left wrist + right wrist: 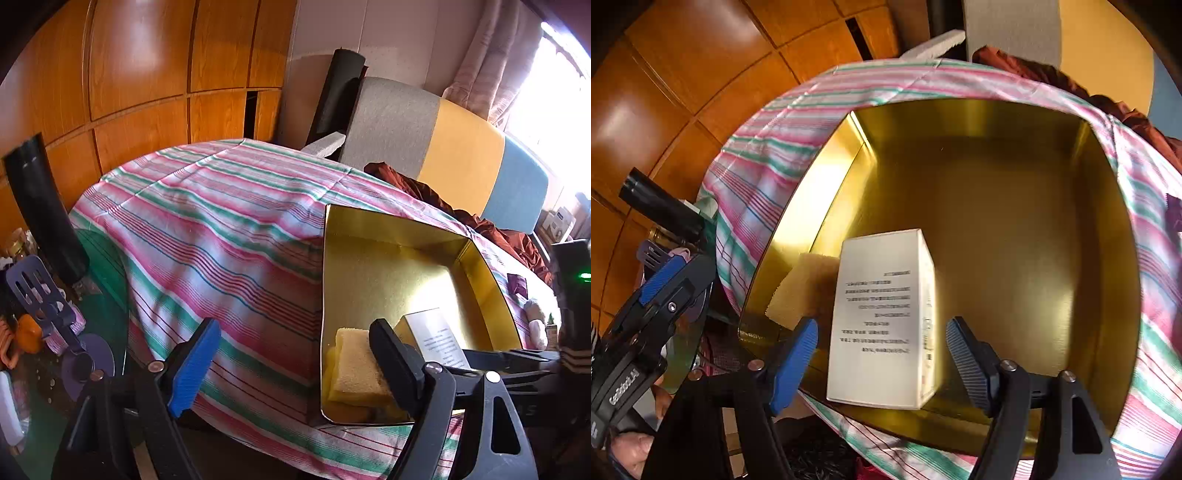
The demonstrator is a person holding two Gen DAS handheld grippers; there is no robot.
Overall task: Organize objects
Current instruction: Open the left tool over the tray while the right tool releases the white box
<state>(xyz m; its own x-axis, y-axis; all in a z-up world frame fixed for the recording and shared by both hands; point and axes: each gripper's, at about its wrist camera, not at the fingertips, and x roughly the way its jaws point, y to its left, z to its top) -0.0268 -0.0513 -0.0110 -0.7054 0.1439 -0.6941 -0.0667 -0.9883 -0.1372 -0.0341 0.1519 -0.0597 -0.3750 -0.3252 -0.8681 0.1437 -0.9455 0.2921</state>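
Note:
A gold tin box [1015, 229] lies open on the striped cloth; it also shows in the left wrist view [373, 280]. Inside it a white printed carton [882, 317] stands near the front wall, with a yellow sponge [805, 291] to its left. The left wrist view also shows the sponge [354, 365] and the carton [439, 339]. My right gripper [882, 354] is open, its fingers either side of the carton with gaps showing. My left gripper [295, 362] is open and empty, over the box's left wall.
The striped tablecloth [221, 221] covers the table. A black cylinder [44, 214], a slotted spatula [40, 295] and small items sit on green glass at the left. A striped sofa [443, 147] with red cloth stands behind. Wooden cabinets line the wall.

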